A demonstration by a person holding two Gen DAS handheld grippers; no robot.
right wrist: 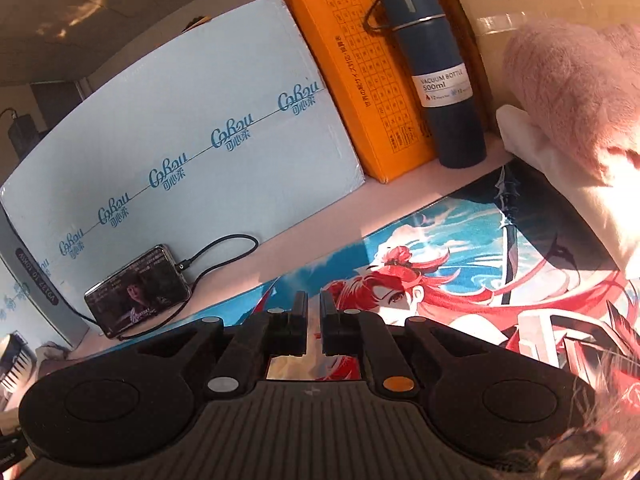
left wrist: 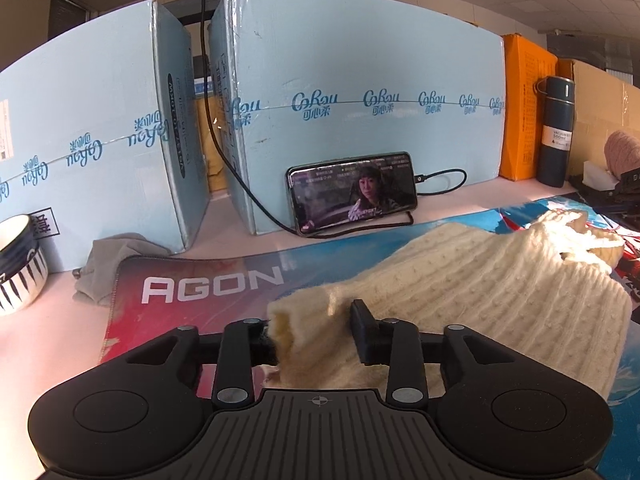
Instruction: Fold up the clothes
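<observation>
Left gripper: fingers spread apart, a bunched cream knit edge lying between them.
Left finger of left gripper: mostly hidden behind the knit; only its dark base shows.
Right finger of left gripper: clear of cover, upright, its inner face against the fabric.
Left gripper grasp: whether the fingers press the knit or merely straddle it cannot be told.
Left gripper pose: low, pointing forward, roughly level.
Right gripper: fingers nearly together, a thin slit between them, nothing held.
Right gripper pose: tilted, rolled to one side, raised above the worktop.
</observation>
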